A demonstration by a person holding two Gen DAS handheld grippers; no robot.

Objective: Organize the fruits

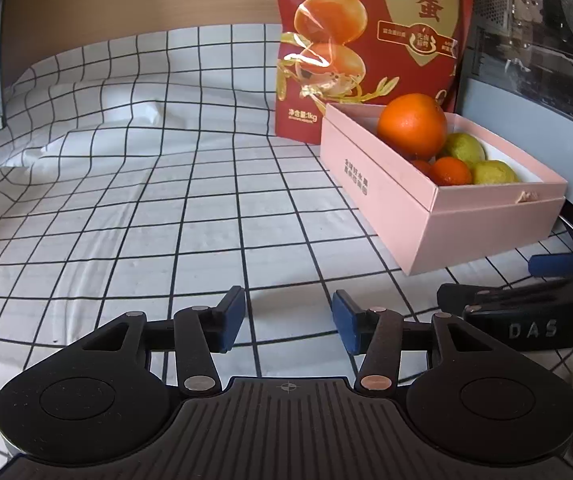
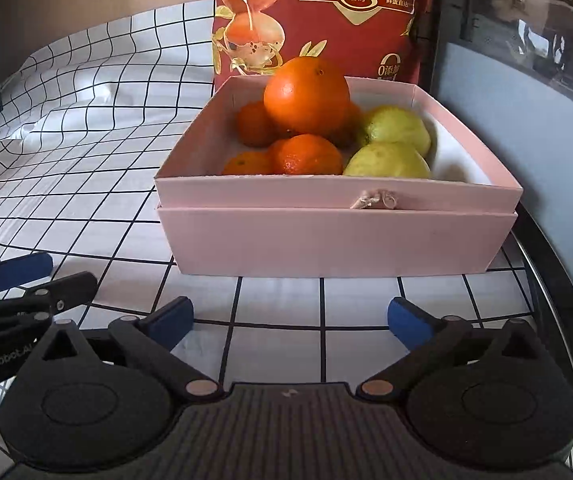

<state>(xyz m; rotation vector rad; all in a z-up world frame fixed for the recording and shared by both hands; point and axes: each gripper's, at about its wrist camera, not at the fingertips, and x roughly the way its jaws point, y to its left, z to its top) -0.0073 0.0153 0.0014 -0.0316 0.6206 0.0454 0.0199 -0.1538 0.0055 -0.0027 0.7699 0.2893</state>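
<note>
Two claws are hovering low over the checked tablecloth, and both are mine. My left gripper is holding its blue pads apart with nothing between them, only bare cloth showing in the gap. My right gripper is spreading wider still, its pads also gripping nothing, and it is facing the pink box squarely from just in front of it.

All the fruit I can see is sitting inside that box. A large orange is resting on top of the pile, riding higher than the box rim. Smaller tangerines are lying beneath and in front of it on the box's left side, while two yellow-green fruits are filling the right side, touching each other.

Behind the box, a red snack bag is standing upright, just beside its far wall. From my left camera, the box is lying off to the right, and my right gripper's fingers are poking in at that edge.
</note>
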